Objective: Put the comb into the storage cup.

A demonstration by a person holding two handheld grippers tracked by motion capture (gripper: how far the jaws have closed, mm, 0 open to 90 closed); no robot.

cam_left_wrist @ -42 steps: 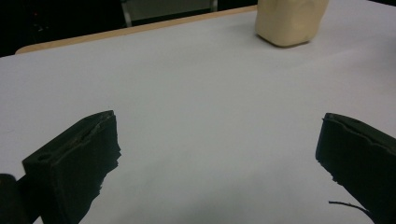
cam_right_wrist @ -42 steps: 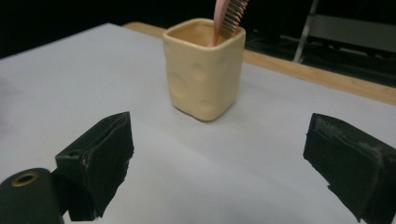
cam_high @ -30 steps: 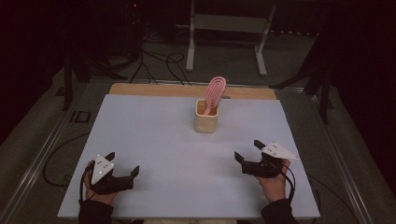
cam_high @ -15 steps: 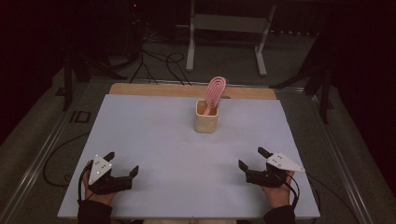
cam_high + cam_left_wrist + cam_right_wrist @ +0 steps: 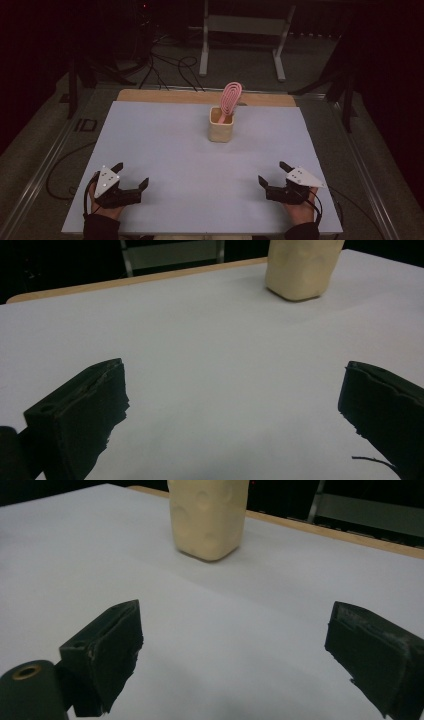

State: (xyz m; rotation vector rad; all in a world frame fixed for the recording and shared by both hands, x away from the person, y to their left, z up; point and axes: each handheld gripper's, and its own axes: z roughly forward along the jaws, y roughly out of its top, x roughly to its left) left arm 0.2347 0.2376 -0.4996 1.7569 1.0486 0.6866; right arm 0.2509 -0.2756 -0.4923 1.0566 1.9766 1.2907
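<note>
Brush [image 5: 230, 98] stands head-up in the cup [image 5: 221, 131], handle sunk inside, so the pink head leans on the rim where it can be pinched from above. Cup sits toward the far middle of the surface [image 5: 165, 150], likely equally reachable from both sides. Left gripper [image 5: 131, 178] and right gripper [image 5: 270, 173] rest at the near corners, well apart from it, fingers [image 5: 80, 410] spread wide and empty, apparently ready to reach in.
</note>
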